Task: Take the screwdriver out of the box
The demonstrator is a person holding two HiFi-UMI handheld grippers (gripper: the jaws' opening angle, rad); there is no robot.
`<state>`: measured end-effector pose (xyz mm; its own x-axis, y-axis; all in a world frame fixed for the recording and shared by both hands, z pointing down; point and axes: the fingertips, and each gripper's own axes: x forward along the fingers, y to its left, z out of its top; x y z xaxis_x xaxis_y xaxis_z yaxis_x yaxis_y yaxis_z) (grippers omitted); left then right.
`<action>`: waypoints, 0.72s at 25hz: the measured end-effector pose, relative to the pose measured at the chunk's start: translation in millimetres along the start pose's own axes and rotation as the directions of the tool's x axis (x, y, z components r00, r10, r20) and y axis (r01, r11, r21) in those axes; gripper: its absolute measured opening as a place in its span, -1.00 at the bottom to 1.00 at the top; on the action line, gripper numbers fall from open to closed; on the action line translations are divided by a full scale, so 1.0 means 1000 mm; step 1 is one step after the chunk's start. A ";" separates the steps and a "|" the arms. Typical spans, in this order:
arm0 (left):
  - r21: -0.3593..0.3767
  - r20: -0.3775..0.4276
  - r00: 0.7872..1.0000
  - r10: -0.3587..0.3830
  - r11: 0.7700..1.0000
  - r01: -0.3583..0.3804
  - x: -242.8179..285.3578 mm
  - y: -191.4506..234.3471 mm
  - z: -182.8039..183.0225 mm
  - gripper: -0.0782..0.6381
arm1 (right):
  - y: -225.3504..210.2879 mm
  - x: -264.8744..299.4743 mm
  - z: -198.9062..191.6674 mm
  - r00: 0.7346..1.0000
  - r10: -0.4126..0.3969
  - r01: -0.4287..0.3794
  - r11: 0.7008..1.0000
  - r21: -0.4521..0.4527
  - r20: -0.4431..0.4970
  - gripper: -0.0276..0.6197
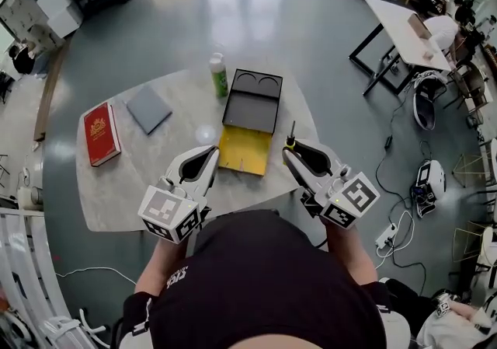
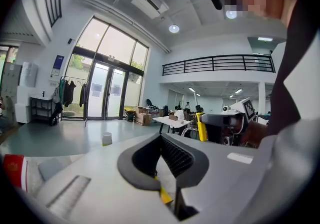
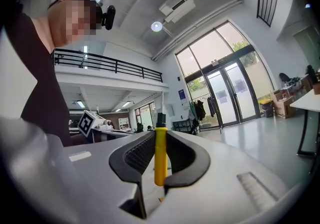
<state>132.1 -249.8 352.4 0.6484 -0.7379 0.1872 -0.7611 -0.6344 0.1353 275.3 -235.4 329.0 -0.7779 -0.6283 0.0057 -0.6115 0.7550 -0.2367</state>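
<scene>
Far left on the table (image 1: 132, 184): red book (image 1: 101, 133), lying flat. Just right of it is a grey pad (image 1: 148, 108), also flat, apart from the book.

My left gripper (image 1: 211, 155) is over the near part of the table. Its jaws are together at the tips with nothing between them. The left gripper view (image 2: 161, 139) shows the same: pads meet in a peak, and a sliver of yellow shows through the slit below. That view also has the red book (image 2: 14, 170) low at the left edge.

Green bottle (image 1: 219, 75) with a white cap stands upright, just beside the far left corner of the box (image 1: 273, 110).

The box is open, between and beyond my 2 grippers. It has 2 parts: the black lid (image 1: 253, 99) with 2 round recesses lies flat on the far side, and the yellow tray (image 1: 244, 150) is on the near side.

My right gripper (image 1: 289, 151) is just right of the tray's near right corner, jaws clamped on the screwdriver (image 1: 292, 134). The screwdriver is out of the box and clear of the tray, its dark end pointing away from me.

In the right gripper view the pads of the right gripper (image 3: 159, 140) pinch the yellow handle of the screwdriver (image 3: 160, 155). It stands upright between the tips, dark end above them and the butt of the handle poking below. From the left gripper view the screwdriver (image 2: 201, 127) shows as a yellow bar at the right.
</scene>
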 end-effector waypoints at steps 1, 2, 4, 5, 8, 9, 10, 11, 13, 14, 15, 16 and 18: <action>0.002 0.001 1.000 -0.001 1.000 0.001 0.000 0.000 0.001 -0.78 | 0.000 0.000 0.000 1.000 -0.001 0.001 1.000 -0.002 0.000 -0.66; 0.002 0.000 1.000 -0.003 1.000 0.003 -0.001 -0.001 0.001 -0.78 | 0.001 0.000 -0.001 1.000 -0.001 0.001 1.000 0.000 -0.001 -0.66; 0.001 -0.005 1.000 -0.005 1.000 0.005 -0.001 -0.001 -0.001 -0.78 | 0.005 -0.001 -0.003 1.000 -0.001 0.001 1.000 0.008 -0.001 -0.66; 0.001 -0.007 1.000 -0.006 1.000 0.006 -0.001 -0.001 -0.002 -0.78 | 0.006 -0.002 -0.004 1.000 -0.001 0.001 1.000 0.010 -0.002 -0.66; 0.001 -0.005 1.000 -0.009 1.000 0.009 0.001 -0.001 -0.002 -0.78 | 0.005 -0.002 -0.004 1.000 -0.003 0.003 1.000 0.012 -0.003 -0.66; 0.001 -0.006 1.000 -0.010 1.000 0.010 0.001 -0.001 -0.002 -0.78 | 0.005 -0.002 -0.004 1.000 -0.004 0.004 1.000 0.012 -0.003 -0.66; 0.001 -0.007 1.000 -0.012 1.000 0.012 0.002 -0.001 -0.002 -0.78 | 0.004 -0.002 -0.004 1.000 -0.006 0.006 1.000 0.013 -0.004 -0.66; 0.000 -0.008 1.000 -0.014 1.000 0.014 0.003 -0.001 -0.003 -0.78 | 0.004 -0.002 -0.004 1.000 -0.007 0.007 1.000 0.014 -0.004 -0.66; -0.003 -0.009 1.000 -0.017 1.000 0.017 0.005 -0.001 -0.004 -0.78 | 0.004 -0.002 -0.003 1.000 -0.007 0.007 1.000 0.015 -0.005 -0.66; -0.004 -0.009 1.000 -0.018 1.000 0.018 0.006 -0.001 -0.004 -0.78 | 0.004 -0.002 -0.002 1.000 -0.007 0.007 1.000 0.016 -0.004 -0.66; -0.005 -0.010 1.000 -0.019 1.000 0.019 0.006 0.000 -0.004 -0.78 | 0.004 -0.002 -0.002 1.000 -0.006 0.006 1.000 0.017 -0.004 -0.66; -0.006 -0.010 1.000 -0.019 1.000 0.019 0.007 0.001 -0.005 -0.78 | 0.004 -0.001 -0.003 1.000 -0.006 0.006 1.000 0.019 -0.003 -0.66; -0.008 -0.013 1.000 -0.020 1.000 0.020 0.008 0.001 -0.007 -0.78 | 0.004 0.000 -0.004 1.000 -0.005 0.006 1.000 0.026 -0.003 -0.66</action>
<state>135.8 -254.7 360.6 0.6631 -0.7222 0.1969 -0.7483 -0.6469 0.1472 272.2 -231.7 331.8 -0.7751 -0.6318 0.0104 -0.6119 0.7464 -0.2617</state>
